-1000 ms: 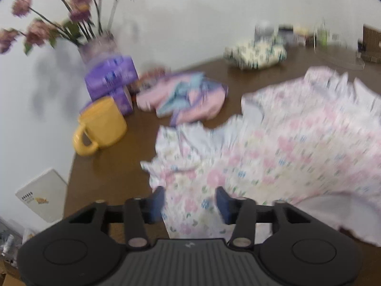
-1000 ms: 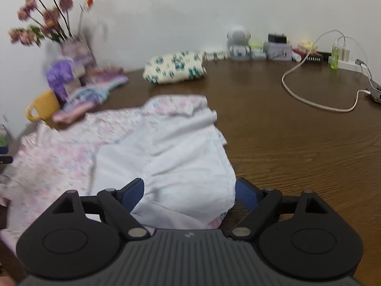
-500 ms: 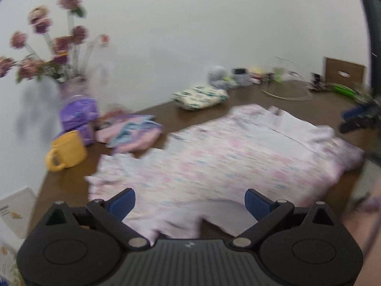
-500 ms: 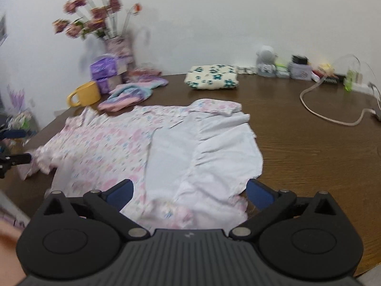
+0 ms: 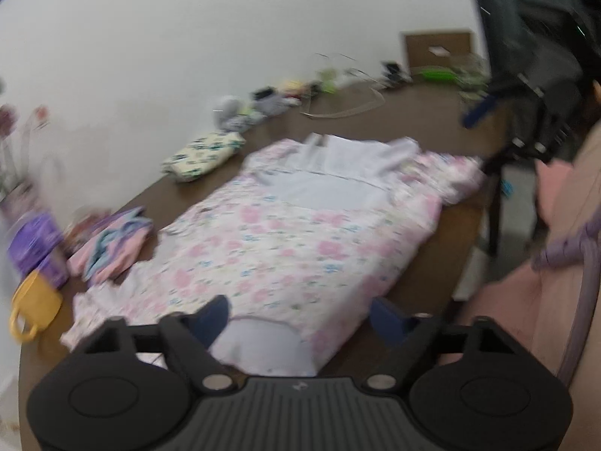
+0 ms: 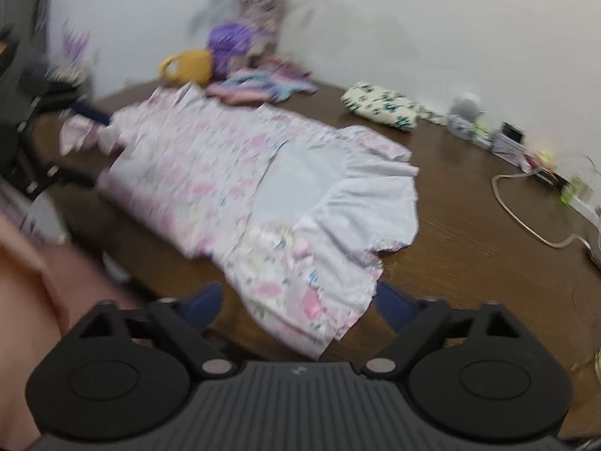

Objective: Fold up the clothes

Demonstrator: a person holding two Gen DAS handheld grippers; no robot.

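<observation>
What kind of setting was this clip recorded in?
Probably a home room, with a wooden table against a plain white wall. Spread on it is a floral garment; beside that sit a yellow mug, a vase of flowers and a charger cable.

Pink-flowered white garment (image 5: pixel 285 248), yellow mug (image 5: pixel 33 306), brown table (image 6: pixel 469 248).
</observation>
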